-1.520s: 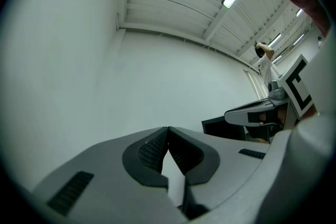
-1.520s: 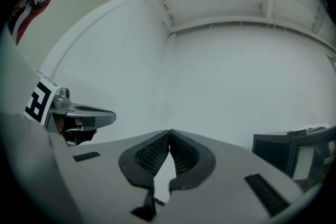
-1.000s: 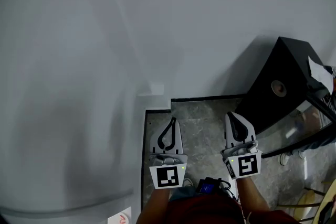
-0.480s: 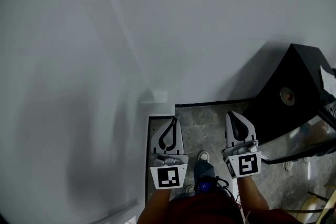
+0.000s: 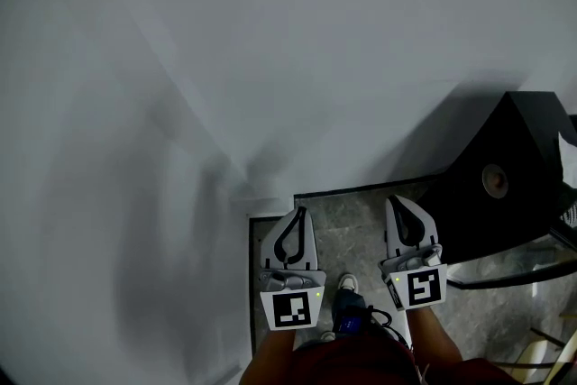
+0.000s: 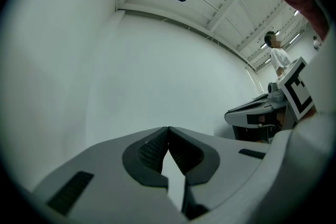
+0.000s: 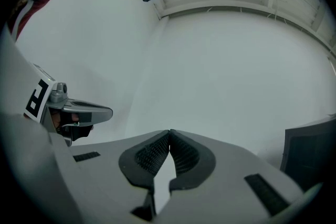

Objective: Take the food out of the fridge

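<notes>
Task status: not started, as far as the views show. The left gripper [image 5: 298, 214] and the right gripper [image 5: 395, 203] sit side by side in the lower centre of the head view, both pointing toward the top of the frame, where plain white wall [image 5: 270, 32] meets in a corner. In each gripper view the ribbed pads meet at the tips with nothing between them, so both sets of jaws are closed and empty. No fridge can be identified in any view: no door, handle or shelf is visible, only unmarked white surfaces ahead and at the left of the frame. The food is likewise not in view. A strip of grey floor [image 5: 352, 225] lies below the grippers, and a black box [image 5: 514, 167] stands at the right edge, well apart from the left gripper and nearer the right one. Remaining steps, by judgement: locate the fridge, open its door, open the jaws, grip the food and withdraw it. None of these is done.
</notes>
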{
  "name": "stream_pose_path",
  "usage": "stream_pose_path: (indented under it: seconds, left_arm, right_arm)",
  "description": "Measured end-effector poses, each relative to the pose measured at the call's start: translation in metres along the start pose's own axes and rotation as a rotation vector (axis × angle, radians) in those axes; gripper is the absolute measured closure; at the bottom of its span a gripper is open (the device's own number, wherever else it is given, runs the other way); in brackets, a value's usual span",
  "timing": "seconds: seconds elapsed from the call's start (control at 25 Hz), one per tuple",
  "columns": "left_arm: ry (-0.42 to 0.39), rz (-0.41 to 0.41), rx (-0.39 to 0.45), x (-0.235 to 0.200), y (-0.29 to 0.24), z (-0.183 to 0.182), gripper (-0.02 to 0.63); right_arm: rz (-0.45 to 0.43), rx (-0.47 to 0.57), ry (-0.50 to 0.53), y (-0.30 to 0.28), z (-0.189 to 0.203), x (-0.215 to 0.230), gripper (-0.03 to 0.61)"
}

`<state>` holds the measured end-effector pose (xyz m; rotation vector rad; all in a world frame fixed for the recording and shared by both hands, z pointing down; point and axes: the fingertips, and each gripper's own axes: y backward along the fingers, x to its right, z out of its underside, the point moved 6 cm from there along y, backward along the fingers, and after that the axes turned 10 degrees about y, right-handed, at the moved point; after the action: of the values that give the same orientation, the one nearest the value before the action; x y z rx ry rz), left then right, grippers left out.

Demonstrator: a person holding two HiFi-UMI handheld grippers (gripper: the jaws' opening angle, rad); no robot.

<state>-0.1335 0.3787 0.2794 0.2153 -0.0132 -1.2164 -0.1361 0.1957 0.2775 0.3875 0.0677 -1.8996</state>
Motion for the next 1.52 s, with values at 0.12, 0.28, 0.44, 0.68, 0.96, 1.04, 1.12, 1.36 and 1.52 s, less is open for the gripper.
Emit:
stream_pose_path:
  seconds: [0.12, 0.28, 0.44, 0.68, 0.96, 1.04, 1.12, 1.36, 1.52]
  left_arm:
    - [0.052, 0.021, -0.002, 0.005, -0.034, 0.006, 0.598]
    - [0.043, 0.113, -0.024, 0.029, -0.087, 0.018, 0.598]
    - [0.053, 0.201, -0.037, 0.065, -0.143, 0.029, 0.598]
    - [0.076, 0.360, -0.061, 0.114, -0.203, 0.042, 0.598]
    - [0.125, 0.635, -0.097, 0.176, -0.257, 0.059, 0.598]
    - [0.142, 0.720, -0.111, 0.191, -0.271, 0.064, 0.598]
    - [0.162, 0.806, -0.128, 0.206, -0.284, 0.069, 0.598]
    - [0.216, 1.042, -0.151, 0.240, -0.310, 0.075, 0.598]
    - [0.251, 1.160, -0.167, 0.256, -0.317, 0.073, 0.598]
  right_arm:
    - [-0.004, -0.044, 0.024, -0.017, 0.011, 0.018, 0.557]
    - [0.102, -0.036, 0.014, -0.032, 0.026, 0.062, 0.557]
    - [0.192, -0.037, 0.005, -0.036, 0.040, 0.115, 0.557]
    - [0.344, -0.086, 0.033, -0.028, 0.054, 0.176, 0.557]
    - [0.587, -0.164, 0.071, -0.004, 0.061, 0.220, 0.557]
    - [0.669, -0.191, 0.091, 0.001, 0.061, 0.230, 0.557]
    - [0.755, -0.214, 0.109, 0.006, 0.061, 0.237, 0.557]
    - [0.985, -0.298, 0.143, 0.017, 0.056, 0.240, 0.557]
    - [1.112, -0.333, 0.166, 0.027, 0.048, 0.236, 0.557]
